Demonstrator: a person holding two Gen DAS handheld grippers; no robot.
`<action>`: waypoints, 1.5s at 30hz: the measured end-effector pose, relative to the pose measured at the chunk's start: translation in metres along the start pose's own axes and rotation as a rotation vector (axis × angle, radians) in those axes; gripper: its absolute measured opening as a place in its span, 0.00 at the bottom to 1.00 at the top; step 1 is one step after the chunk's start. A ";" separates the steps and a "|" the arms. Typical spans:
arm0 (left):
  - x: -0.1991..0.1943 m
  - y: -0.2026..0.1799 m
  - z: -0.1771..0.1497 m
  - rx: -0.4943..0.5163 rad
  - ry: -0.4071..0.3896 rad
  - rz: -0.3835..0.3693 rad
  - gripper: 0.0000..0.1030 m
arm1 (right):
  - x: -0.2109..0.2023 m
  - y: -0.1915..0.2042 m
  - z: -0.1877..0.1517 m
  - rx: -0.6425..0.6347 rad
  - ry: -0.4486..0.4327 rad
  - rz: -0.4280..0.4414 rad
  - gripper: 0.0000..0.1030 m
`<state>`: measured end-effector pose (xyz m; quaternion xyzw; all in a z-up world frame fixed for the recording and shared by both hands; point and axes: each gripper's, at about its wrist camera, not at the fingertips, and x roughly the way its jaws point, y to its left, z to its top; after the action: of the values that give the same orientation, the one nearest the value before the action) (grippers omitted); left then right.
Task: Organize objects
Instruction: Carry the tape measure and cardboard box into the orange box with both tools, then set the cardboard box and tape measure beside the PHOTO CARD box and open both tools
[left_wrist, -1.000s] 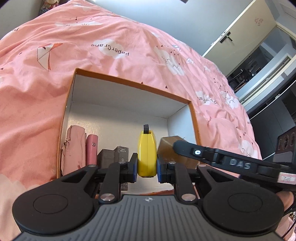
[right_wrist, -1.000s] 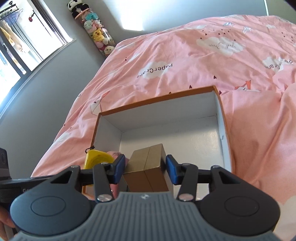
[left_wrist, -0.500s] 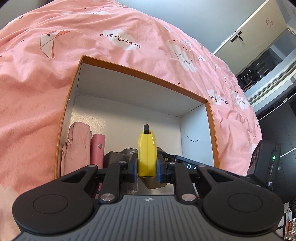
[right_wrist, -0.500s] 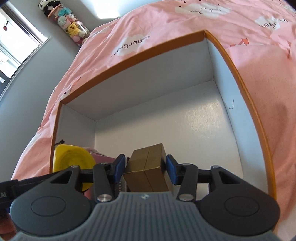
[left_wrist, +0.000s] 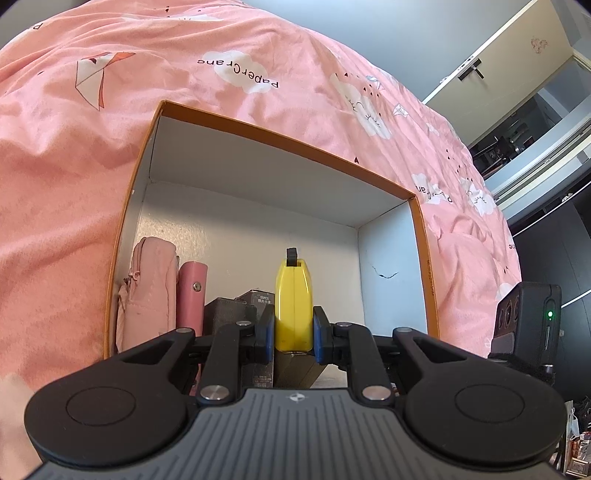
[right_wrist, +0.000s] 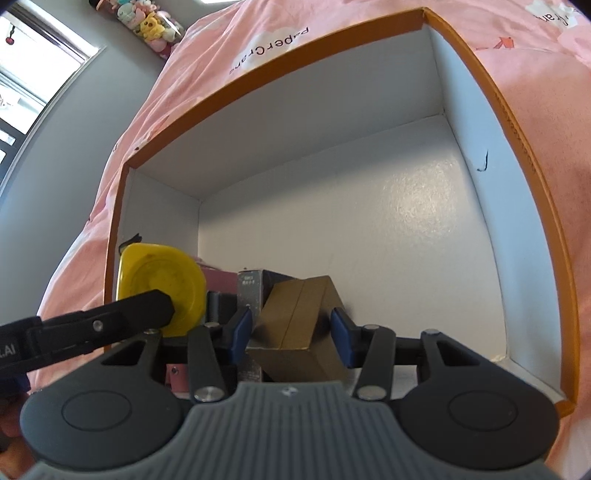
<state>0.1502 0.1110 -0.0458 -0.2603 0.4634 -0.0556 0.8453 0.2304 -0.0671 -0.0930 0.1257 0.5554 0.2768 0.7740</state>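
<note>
Now that both hands have dropped into the box (right_wrist: 480, 122), placing looks close. Left claw (left_wrist: 293, 330) grips a yellow tape measure (left_wrist: 293, 306); right claw (right_wrist: 291, 334) grips a gold box (right_wrist: 295, 321).

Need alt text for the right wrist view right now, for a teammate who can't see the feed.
The right tongs grip a gold box low inside an orange-edged cardboard box with white walls, on a pink bedspread. At left, the other tongs hold a yellow tape measure beside a grey carton.
</note>
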 end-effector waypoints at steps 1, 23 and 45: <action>0.000 0.000 0.000 0.000 0.001 0.000 0.21 | 0.000 0.000 0.000 -0.001 0.008 0.001 0.49; 0.011 -0.010 -0.001 0.024 0.040 -0.031 0.21 | 0.011 -0.003 0.000 -0.114 0.134 -0.004 0.28; 0.107 -0.062 -0.022 0.150 0.313 0.014 0.21 | -0.055 -0.004 0.026 -0.453 -0.030 -0.325 0.26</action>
<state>0.2017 0.0129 -0.1057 -0.1815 0.5855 -0.1241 0.7803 0.2430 -0.0988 -0.0430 -0.1373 0.4807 0.2645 0.8247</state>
